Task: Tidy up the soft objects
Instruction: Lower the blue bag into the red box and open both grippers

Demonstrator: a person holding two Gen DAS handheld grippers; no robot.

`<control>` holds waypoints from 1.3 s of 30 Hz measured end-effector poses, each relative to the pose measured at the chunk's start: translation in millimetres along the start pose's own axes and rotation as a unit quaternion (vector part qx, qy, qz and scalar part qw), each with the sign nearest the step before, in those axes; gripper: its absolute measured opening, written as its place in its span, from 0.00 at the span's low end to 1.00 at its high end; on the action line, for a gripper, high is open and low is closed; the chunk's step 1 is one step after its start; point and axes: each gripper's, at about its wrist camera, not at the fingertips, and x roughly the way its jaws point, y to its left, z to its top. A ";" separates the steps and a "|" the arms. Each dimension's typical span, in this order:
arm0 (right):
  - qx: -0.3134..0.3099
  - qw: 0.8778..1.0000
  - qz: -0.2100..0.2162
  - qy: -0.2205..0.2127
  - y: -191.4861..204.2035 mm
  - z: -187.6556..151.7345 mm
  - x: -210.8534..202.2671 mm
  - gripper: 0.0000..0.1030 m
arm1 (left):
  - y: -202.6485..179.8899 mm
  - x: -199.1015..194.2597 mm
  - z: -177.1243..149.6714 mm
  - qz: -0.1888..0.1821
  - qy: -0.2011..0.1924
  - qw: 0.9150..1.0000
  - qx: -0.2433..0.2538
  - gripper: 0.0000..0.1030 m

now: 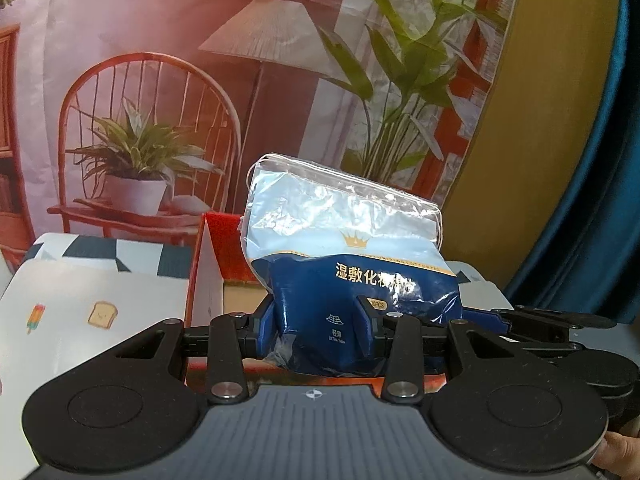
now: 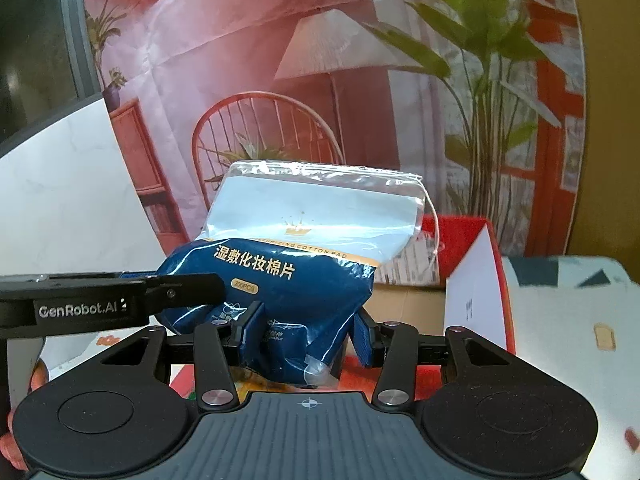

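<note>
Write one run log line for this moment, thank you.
left gripper: shut on cotton pad bag | right gripper: shut on same bag | bag: above red box

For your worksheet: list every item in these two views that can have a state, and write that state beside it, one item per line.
Cotton pad bag: held upright, clamped at its lower end by both grippers, top part see-through.
Left gripper: shut on the bag.
Right gripper: shut on the bag.
Red box: open, flap raised, behind the bag.
</note>
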 end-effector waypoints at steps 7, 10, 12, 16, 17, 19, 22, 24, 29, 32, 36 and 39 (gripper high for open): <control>0.000 1.000 -0.002 0.015 -12.3 23.6 38.0 0.42 | 12.7 37.6 19.0 0.007 0.025 1.000 -0.002 0.42; 0.004 1.000 -0.004 0.030 -17.7 26.9 57.6 0.42 | 19.9 59.4 21.0 0.011 0.049 0.999 -0.004 0.42; 0.009 0.999 -0.004 0.043 -22.3 26.1 71.2 0.41 | 25.2 72.0 19.6 0.012 0.066 0.998 -0.009 0.42; 0.023 0.997 -0.005 0.071 -31.8 19.8 96.4 0.41 | 31.0 93.6 15.8 0.018 0.097 0.995 -0.009 0.42; 0.027 0.997 -0.005 0.079 -34.6 17.4 102.2 0.41 | 31.3 98.8 14.4 0.019 0.104 0.994 -0.008 0.42; 0.034 0.995 -0.005 0.091 -39.6 12.1 111.4 0.41 | 32.4 106.9 12.0 0.021 0.116 0.993 -0.005 0.42; 0.042 0.994 -0.006 0.102 -45.8 5.7 121.3 0.41 | 33.9 115.7 9.5 0.024 0.129 0.991 -0.003 0.42; 0.048 0.993 -0.007 0.108 -49.6 2.6 125.7 0.41 | 34.5 120.2 8.2 0.025 0.134 0.991 -0.002 0.42; 0.060 0.991 -0.011 0.116 -54.7 -1.2 132.6 0.41 | 33.3 128.1 6.1 0.029 0.142 0.989 0.005 0.43; 0.063 0.991 -0.022 0.117 -57.4 -1.9 133.0 0.42 | 29.1 127.4 5.8 0.040 0.143 0.989 0.023 0.51; 0.064 0.991 -0.033 0.110 -58.7 -2.0 125.7 0.43 | 27.3 116.6 7.6 0.038 0.138 0.989 0.034 0.54; 0.069 0.992 -0.032 0.101 -58.6 -1.5 114.7 0.43 | 26.9 102.8 9.7 0.033 0.130 0.990 0.038 0.54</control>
